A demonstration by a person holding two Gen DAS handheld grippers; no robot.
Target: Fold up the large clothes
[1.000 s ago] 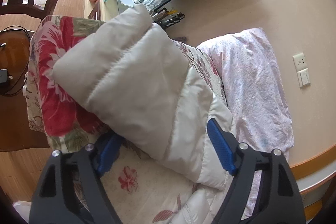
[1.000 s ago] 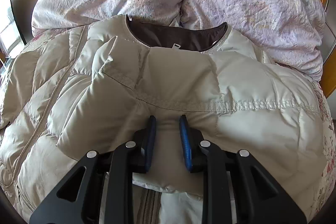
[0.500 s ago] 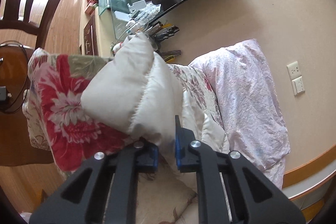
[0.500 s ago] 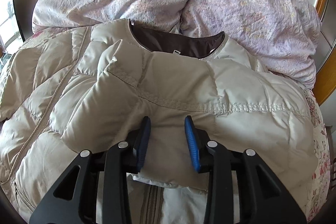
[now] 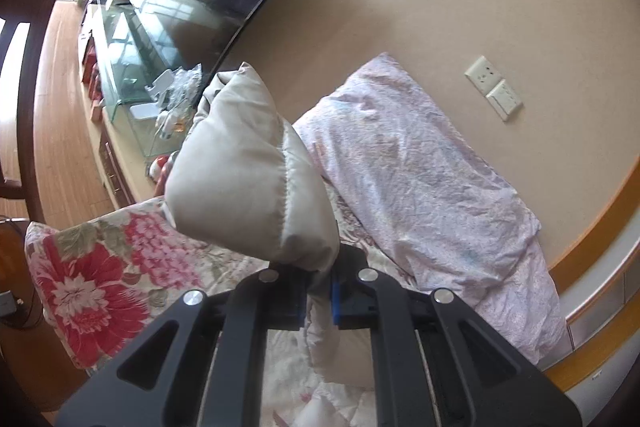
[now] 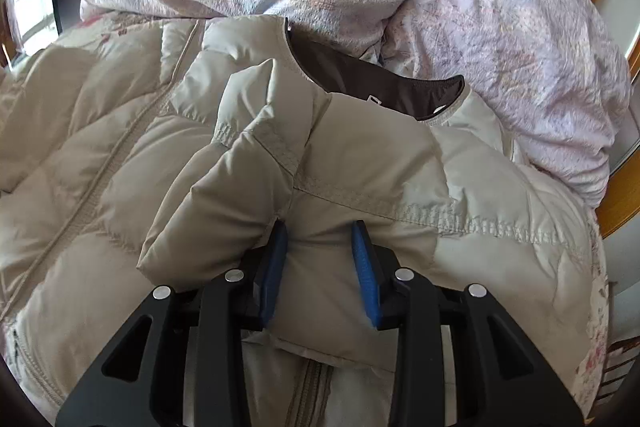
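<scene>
Left tongs [image 5: 318,293] pinching the beige puffer jacket's sleeve [image 5: 248,179] above the bed [image 5: 92,279]; right tongs [image 6: 320,267] opening, jacket fold [image 6: 320,291] lying between.

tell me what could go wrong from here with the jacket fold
1. The left gripper pinches only a thin edge of the puffy sleeve; the slick, bulky fabric may slip out as it is lifted.
2. The right gripper is opening with the folded sleeve between its pads; the puffy fold may spring back.
3. The crumpled duvet lies against the collar and could crowd further folds.
</scene>
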